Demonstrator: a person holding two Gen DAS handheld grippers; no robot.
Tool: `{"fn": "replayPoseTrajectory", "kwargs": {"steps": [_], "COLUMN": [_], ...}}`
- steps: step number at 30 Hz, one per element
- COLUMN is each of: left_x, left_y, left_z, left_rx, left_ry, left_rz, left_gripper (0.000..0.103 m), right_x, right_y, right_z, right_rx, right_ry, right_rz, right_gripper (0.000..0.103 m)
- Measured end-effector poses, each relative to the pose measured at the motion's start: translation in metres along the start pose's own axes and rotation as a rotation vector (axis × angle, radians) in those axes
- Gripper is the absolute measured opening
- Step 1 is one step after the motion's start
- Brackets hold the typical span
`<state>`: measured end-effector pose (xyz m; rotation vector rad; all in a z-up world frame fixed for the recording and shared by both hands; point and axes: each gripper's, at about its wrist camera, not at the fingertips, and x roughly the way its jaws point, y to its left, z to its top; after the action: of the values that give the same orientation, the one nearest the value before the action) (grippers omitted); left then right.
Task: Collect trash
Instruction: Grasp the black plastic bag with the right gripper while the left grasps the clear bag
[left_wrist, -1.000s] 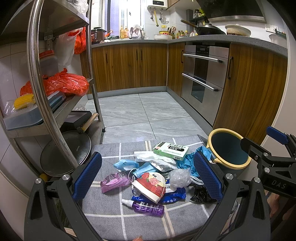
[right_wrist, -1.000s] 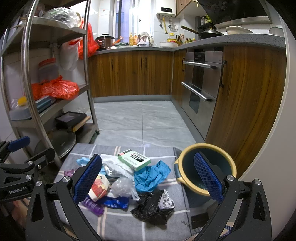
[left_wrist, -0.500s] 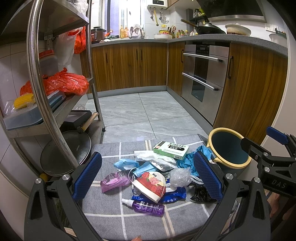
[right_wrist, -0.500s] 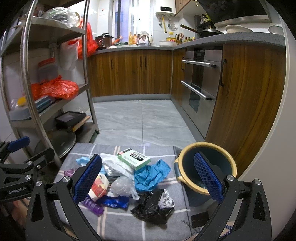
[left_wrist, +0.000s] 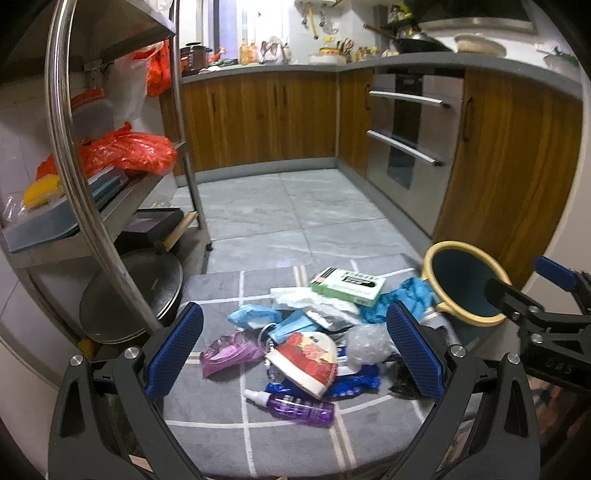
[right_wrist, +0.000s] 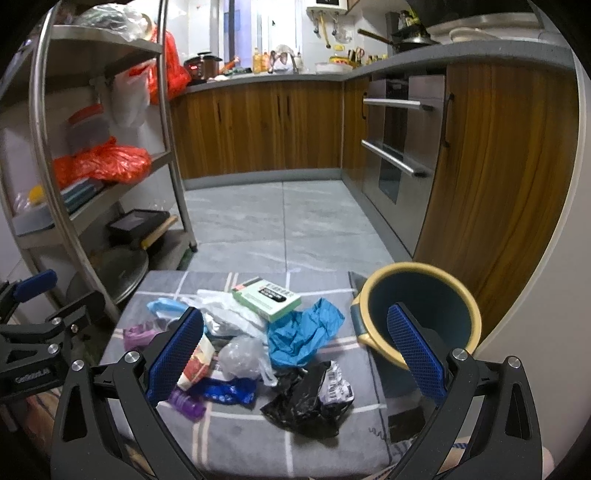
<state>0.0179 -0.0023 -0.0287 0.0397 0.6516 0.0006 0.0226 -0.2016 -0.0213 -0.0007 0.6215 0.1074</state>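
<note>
A heap of trash lies on a grey checked mat (left_wrist: 221, 432): a green box (left_wrist: 347, 286), a blue crumpled sheet (right_wrist: 303, 332), a black bag (right_wrist: 306, 398), a clear plastic ball (right_wrist: 240, 356), a red-and-white paper bowl (left_wrist: 306, 360), a purple spray bottle (left_wrist: 295, 406) and a purple wrapper (left_wrist: 225, 352). A teal bin with a yellow rim (right_wrist: 421, 314) stands at the mat's right edge. My left gripper (left_wrist: 293, 354) hangs open above the heap. My right gripper (right_wrist: 295, 354) is open too, over the black bag and the bin's left side.
A steel shelf rack (left_wrist: 81, 158) with orange bags and a round pan lid (left_wrist: 129, 291) stands at the left. Wooden cabinets (right_wrist: 495, 177) and an oven (right_wrist: 395, 147) run along the right. Grey tiled floor (left_wrist: 295, 221) stretches beyond the mat.
The right gripper has drifted slightly, so the heap sits a bit lower and nearer in its view. The left gripper has barely moved. Both stay open.
</note>
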Motion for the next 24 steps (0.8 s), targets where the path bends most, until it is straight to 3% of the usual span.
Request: {"fn": "replayPoseTrajectory", "kwargs": {"steps": [9, 17, 24], "left_x": [0.026, 0.04, 0.061], "left_y": [0.008, 0.005, 0.004], "left_z": [0.008, 0.014, 0.009], "left_rx": [-0.073, -0.014, 0.013], "left_ry": [0.05, 0.03, 0.063], "left_rz": [-0.004, 0.006, -0.011], "left_gripper": [0.098, 0.098, 0.097], "right_x": [0.033, 0.066, 0.107], "right_y": [-0.017, -0.03, -0.035], "right_z": [-0.01, -0.02, -0.041], "right_rx": [0.075, 0.174, 0.247], "right_ry": [0.09, 0.199, 0.354], "right_rz": [0.046, 0.038, -0.027], "right_gripper": [0.099, 0.099, 0.098]}}
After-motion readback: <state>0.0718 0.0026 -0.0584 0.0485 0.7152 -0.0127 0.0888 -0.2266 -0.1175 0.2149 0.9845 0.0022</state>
